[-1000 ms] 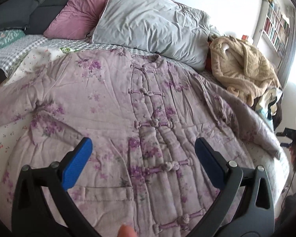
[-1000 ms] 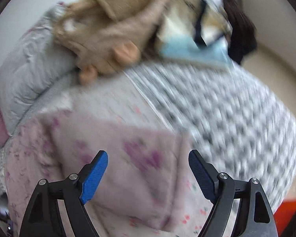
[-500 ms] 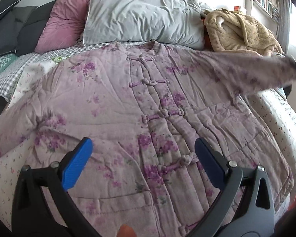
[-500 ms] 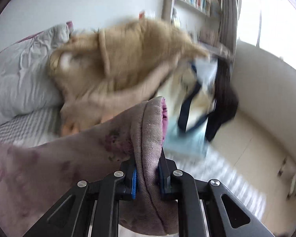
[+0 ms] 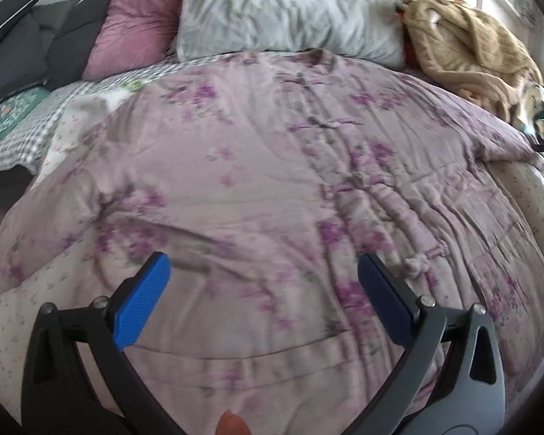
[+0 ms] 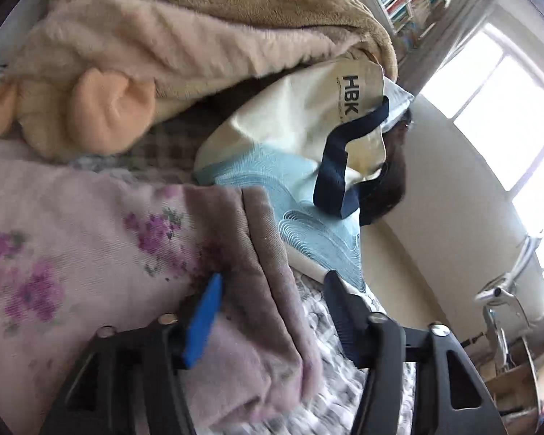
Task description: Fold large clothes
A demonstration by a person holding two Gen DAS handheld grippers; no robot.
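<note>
Sleeve cuff (image 6: 257,253), clamped half a second ago, is being released by right tongs (image 6: 272,311) — jaws now apart; left tongs (image 5: 264,297) being held apart above jacket (image 5: 257,181).

A large padded jacket (image 5: 257,188) in pale lilac, printed with purple flower sprays, lies spread front-up across the bed, its row of knotted cloth fastenings (image 5: 422,262) running down the middle and closed. The fabric is creased and quilted in soft ridges beside that placket (a pocket seam crosses the near hem). One sleeve cuff (image 6: 243,290), lined in plain mauve, lies flat at the bed's edge on the checked sheet.
</note>
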